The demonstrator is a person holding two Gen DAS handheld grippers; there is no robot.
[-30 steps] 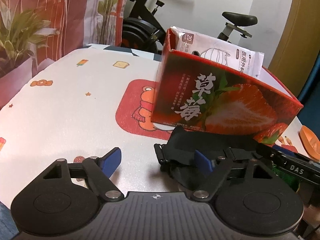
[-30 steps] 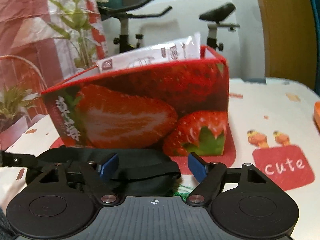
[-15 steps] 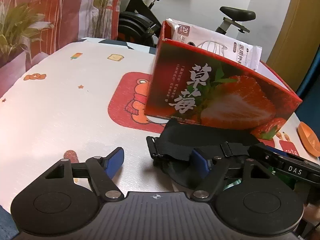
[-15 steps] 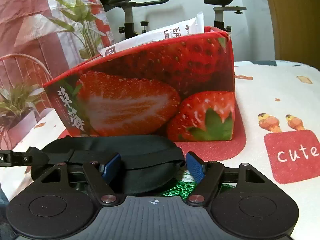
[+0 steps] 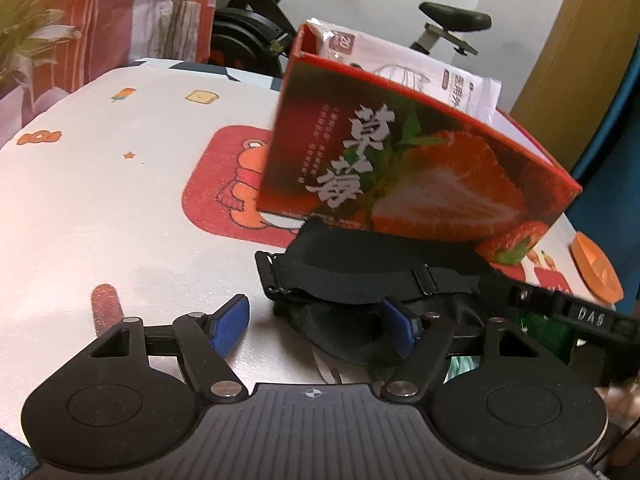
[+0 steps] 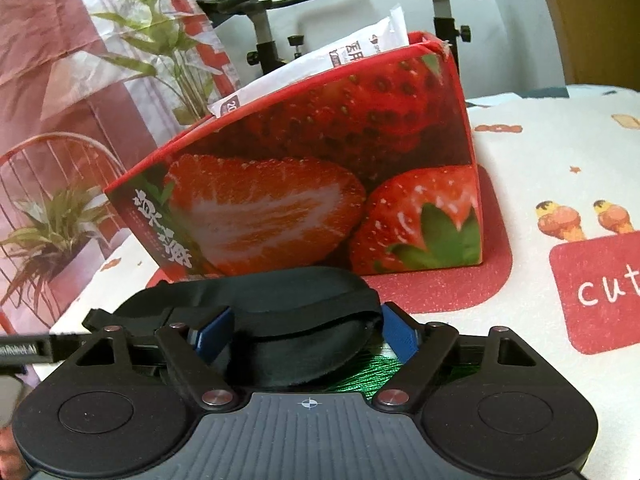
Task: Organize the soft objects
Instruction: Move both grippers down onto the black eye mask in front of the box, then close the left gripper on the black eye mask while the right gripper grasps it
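A black eye mask with straps (image 5: 372, 276) lies on the table in front of a red strawberry-printed box (image 5: 404, 168). It also shows in the right wrist view (image 6: 288, 320), with the box (image 6: 320, 200) behind it. A white packet (image 5: 404, 68) stands in the box. My left gripper (image 5: 314, 326) is open, its right pad at the mask's left end. My right gripper (image 6: 306, 338) is open, its pads on either side of the mask's right end. Something green (image 6: 360, 368) lies under the mask.
The table has a white cartoon-print cover (image 5: 100, 200). An orange dish (image 5: 596, 272) sits at the right edge. An exercise bike (image 5: 256, 24), plants (image 6: 52, 232) and a red curtain stand beyond the table.
Both grippers have moved forward toward the box. The right gripper's pads now straddle the mask's end. The mask has not moved.
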